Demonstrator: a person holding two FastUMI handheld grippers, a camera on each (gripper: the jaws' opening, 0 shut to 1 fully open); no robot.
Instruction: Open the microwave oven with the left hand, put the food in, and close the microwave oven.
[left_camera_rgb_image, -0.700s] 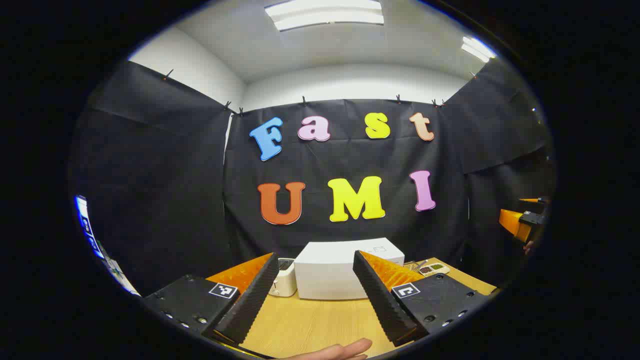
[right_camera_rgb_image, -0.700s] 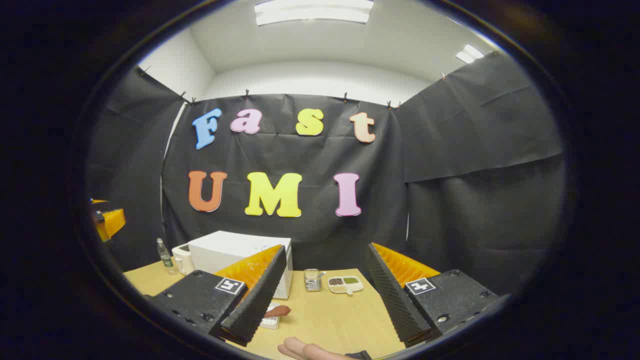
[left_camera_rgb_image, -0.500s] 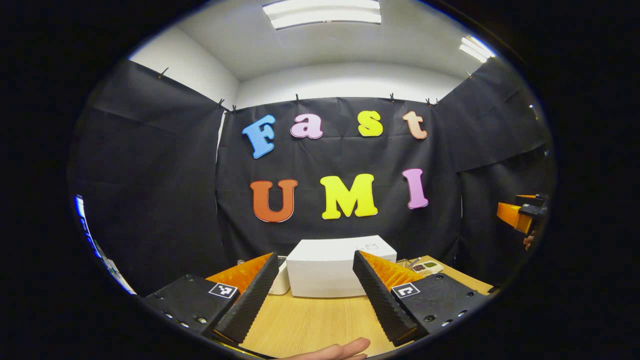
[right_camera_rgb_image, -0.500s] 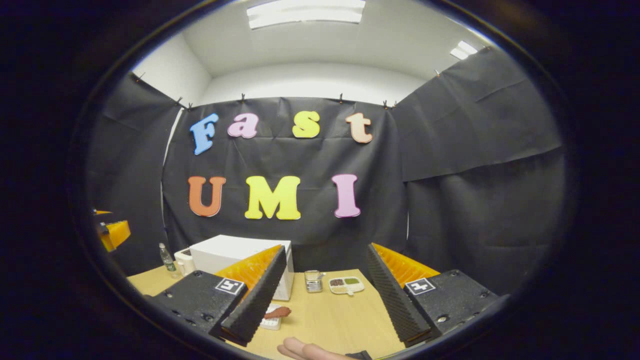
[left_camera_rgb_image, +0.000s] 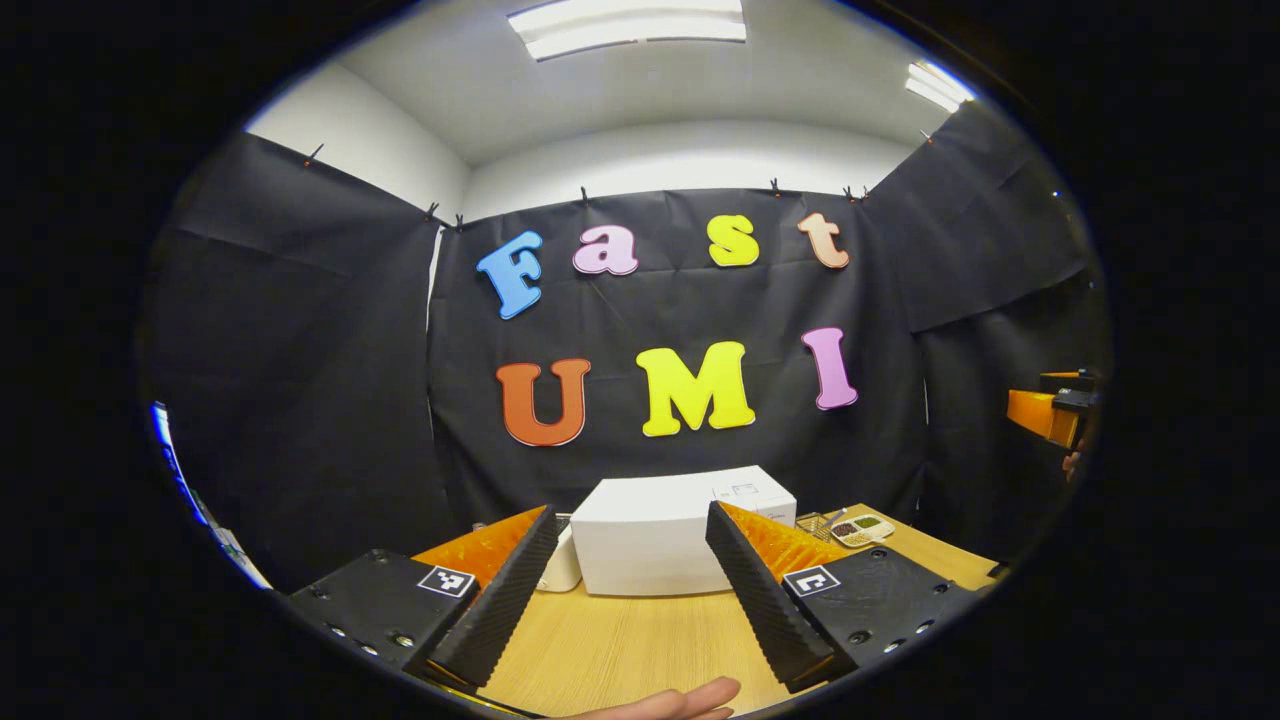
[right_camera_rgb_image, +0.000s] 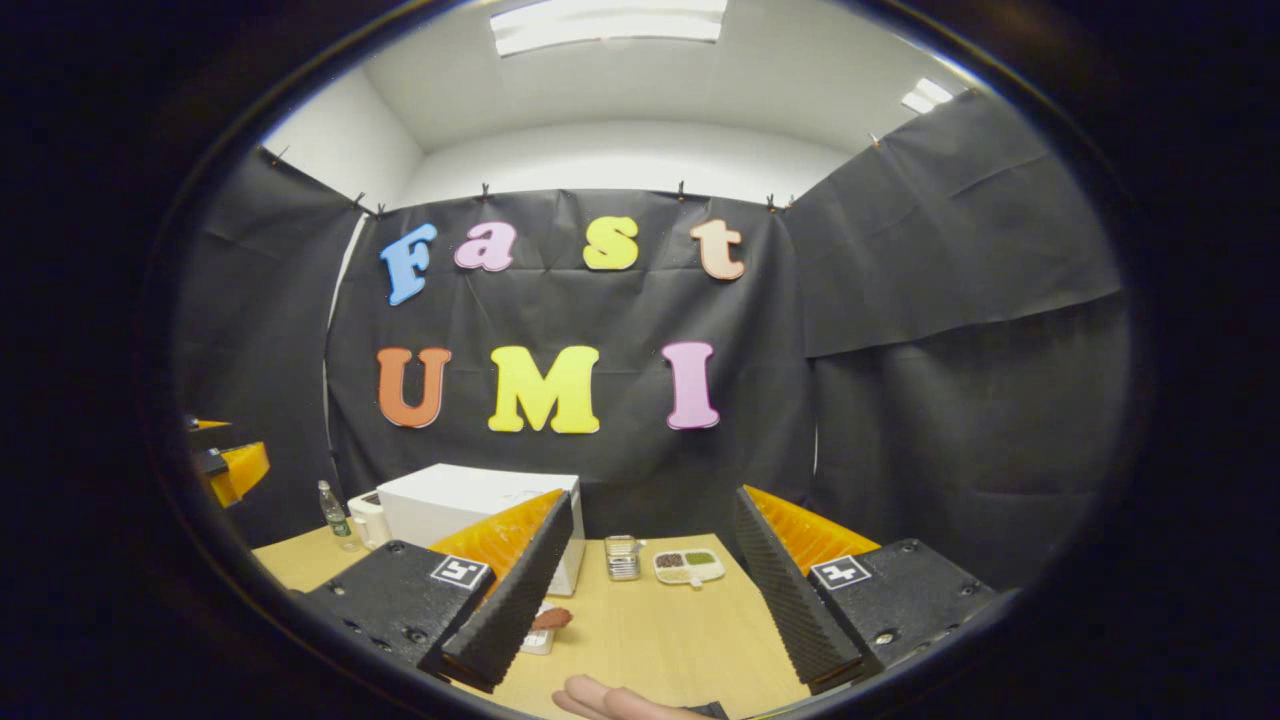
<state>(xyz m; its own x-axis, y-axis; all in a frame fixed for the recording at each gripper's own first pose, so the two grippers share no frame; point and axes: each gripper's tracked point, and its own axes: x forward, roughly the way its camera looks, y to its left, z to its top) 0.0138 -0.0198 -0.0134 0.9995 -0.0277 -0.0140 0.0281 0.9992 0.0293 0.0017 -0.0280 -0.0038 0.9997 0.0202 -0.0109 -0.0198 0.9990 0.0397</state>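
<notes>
The white microwave (left_camera_rgb_image: 650, 545) stands at the back of the wooden table (left_camera_rgb_image: 620, 640), straight ahead of my left gripper (left_camera_rgb_image: 629, 515), which is open and well short of it. In the right gripper view the microwave (right_camera_rgb_image: 470, 500) is at the left, partly behind my left finger. The food, a reddish-brown piece (right_camera_rgb_image: 550, 618) on a small white dish, lies on the table in front of it. My right gripper (right_camera_rgb_image: 654, 497) is open, holds nothing and hangs above the table. I cannot make out the microwave's door.
A white toaster-like appliance (right_camera_rgb_image: 365, 515) and a clear bottle (right_camera_rgb_image: 328, 505) stand left of the microwave. A small metal holder (right_camera_rgb_image: 623, 557) and a divided dish of grains (right_camera_rgb_image: 688, 565) sit to its right. Black cloth walls close in behind and at both sides.
The table and the microwave have slid slightly up in both views as the grippers shifted. Both grippers stay open and hold nothing.
</notes>
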